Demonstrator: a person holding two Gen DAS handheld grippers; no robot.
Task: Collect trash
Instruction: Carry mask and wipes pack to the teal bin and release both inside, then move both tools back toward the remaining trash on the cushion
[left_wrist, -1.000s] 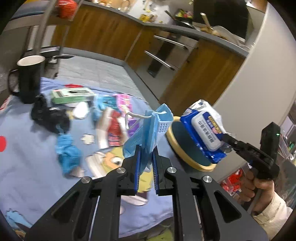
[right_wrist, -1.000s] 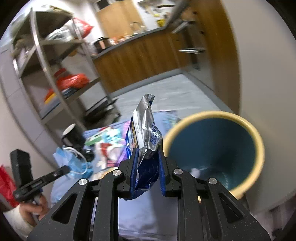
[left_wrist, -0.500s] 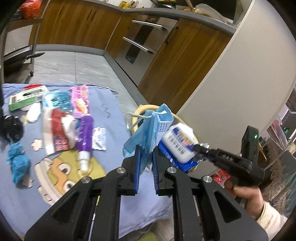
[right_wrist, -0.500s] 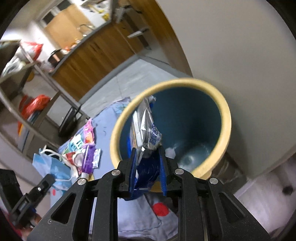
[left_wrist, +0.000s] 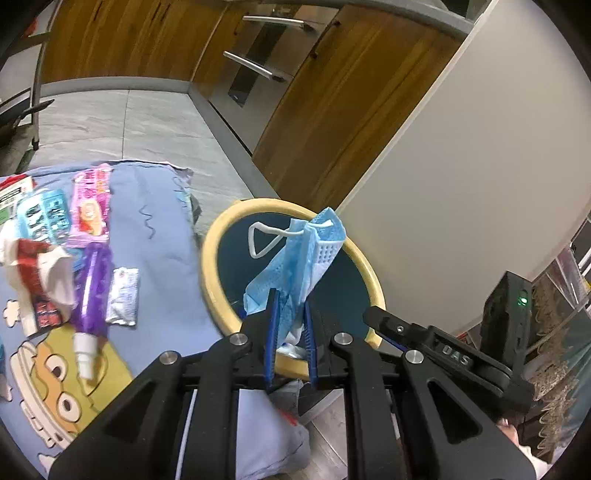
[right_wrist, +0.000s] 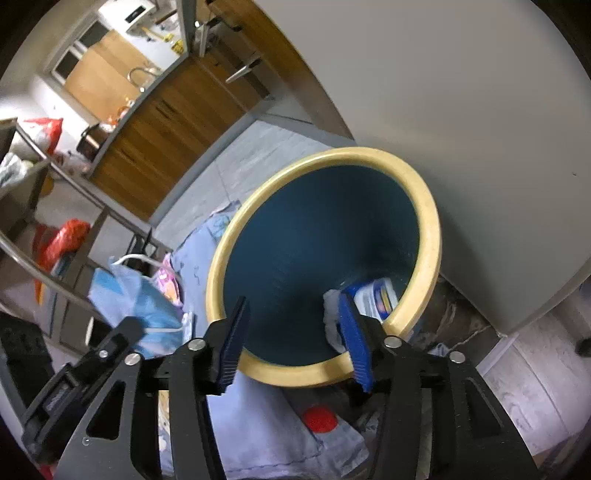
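Observation:
My left gripper (left_wrist: 290, 314) is shut on a blue face mask (left_wrist: 299, 258) and holds it over the mouth of the round bin (left_wrist: 210, 273), which has a yellow rim and a dark blue inside. My right gripper (right_wrist: 291, 325) is open and empty above the same bin (right_wrist: 428, 236). The blue and white wipes pack (right_wrist: 375, 299) lies at the bottom of the bin. The right gripper also shows in the left wrist view (left_wrist: 373, 317), and the mask in the right wrist view (right_wrist: 136, 299).
Several pieces of trash lie on the blue cloth (left_wrist: 162, 258) to the left of the bin: a purple tube (left_wrist: 90, 302), a pink packet (left_wrist: 92, 206), a small silver sachet (left_wrist: 123, 297). A grey wall (left_wrist: 461, 184) stands right behind the bin. Wooden cabinets (left_wrist: 325, 110) are beyond.
My right gripper has opened and the wipes pack has dropped into the bin. My left gripper has moved the mask over the bin's mouth.

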